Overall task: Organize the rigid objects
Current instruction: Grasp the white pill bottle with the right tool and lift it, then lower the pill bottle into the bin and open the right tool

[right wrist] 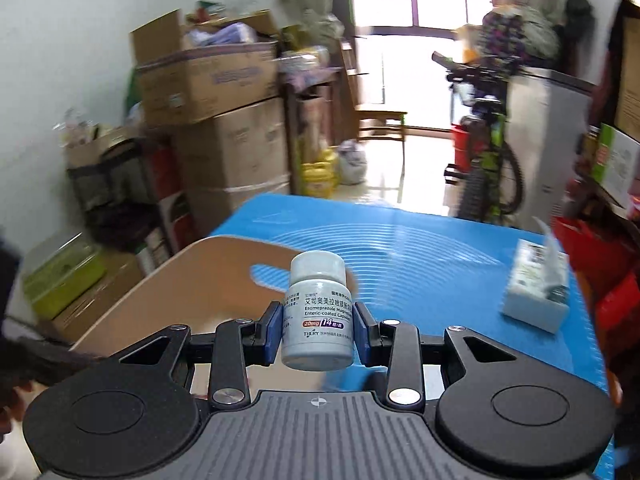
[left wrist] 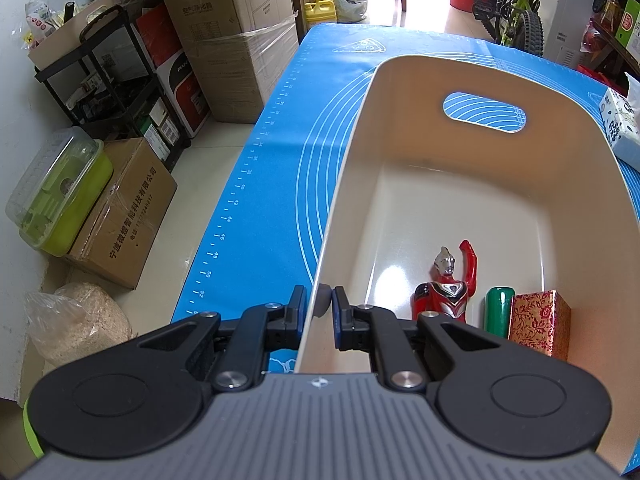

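A cream plastic bin [left wrist: 496,80] with a handle slot stands on the blue mat [left wrist: 280,140]. Inside it lie a red and silver toy figure [left wrist: 450,288], a green cylinder [left wrist: 498,308] and a red floral box [left wrist: 540,324]. My left gripper [left wrist: 318,300] is shut on the bin's near left wall, one finger outside and one inside. In the right wrist view, my right gripper [right wrist: 317,328] is shut on a white medicine bottle [right wrist: 318,312], held upright above the mat beside the bin [right wrist: 192,276].
A tissue pack [right wrist: 538,288] lies on the mat [right wrist: 440,264] at the right. Cardboard boxes [left wrist: 236,36], a black shelf [left wrist: 116,92] and a green lidded container [left wrist: 60,196] line the floor at the left. A bicycle [left wrist: 512,4] stands beyond the table.
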The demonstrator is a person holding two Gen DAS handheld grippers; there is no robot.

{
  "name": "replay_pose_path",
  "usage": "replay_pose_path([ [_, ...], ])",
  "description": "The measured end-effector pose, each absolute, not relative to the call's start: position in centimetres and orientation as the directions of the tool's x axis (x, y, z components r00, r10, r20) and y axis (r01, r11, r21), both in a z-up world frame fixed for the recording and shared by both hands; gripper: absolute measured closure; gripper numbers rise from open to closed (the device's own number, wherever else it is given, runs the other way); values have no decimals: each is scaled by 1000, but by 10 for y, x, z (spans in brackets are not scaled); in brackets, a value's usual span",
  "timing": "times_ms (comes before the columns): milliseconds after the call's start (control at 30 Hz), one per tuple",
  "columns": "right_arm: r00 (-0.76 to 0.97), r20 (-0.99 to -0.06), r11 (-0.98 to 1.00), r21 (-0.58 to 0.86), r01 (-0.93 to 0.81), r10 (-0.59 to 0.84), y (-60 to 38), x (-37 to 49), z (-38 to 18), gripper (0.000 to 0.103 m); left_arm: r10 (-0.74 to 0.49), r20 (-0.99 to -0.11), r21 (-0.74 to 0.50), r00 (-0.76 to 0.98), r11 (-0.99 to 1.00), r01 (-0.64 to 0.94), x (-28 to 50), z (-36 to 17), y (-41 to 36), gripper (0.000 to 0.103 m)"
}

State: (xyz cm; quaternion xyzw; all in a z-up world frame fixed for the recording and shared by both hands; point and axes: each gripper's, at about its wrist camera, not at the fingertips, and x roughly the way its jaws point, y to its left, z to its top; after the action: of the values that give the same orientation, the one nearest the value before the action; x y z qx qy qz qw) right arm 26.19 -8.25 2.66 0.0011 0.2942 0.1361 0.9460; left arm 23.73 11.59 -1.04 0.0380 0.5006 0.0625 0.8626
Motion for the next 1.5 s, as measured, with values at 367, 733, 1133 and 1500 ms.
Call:
replay_pose_path([
  [367, 649, -677, 902, 50, -429, 346, -16, 252, -7, 59, 146, -858, 130, 492, 989, -68, 237, -11, 116, 88],
  [733, 559, -759, 889, 55, -455, 333, -4, 253, -25, 50, 144, -859, 128, 492, 990, -66, 237, -10, 117, 88],
  [1133, 627, -692, 913, 119, -390, 358, -38, 251, 7, 35, 143, -859, 127, 492, 990, -66, 237, -10, 118, 88],
  [1500, 739, -643, 977, 76, -200, 201, -102, 265, 20, 30, 143, -859, 126, 491, 990, -67, 237, -10, 118, 88],
])
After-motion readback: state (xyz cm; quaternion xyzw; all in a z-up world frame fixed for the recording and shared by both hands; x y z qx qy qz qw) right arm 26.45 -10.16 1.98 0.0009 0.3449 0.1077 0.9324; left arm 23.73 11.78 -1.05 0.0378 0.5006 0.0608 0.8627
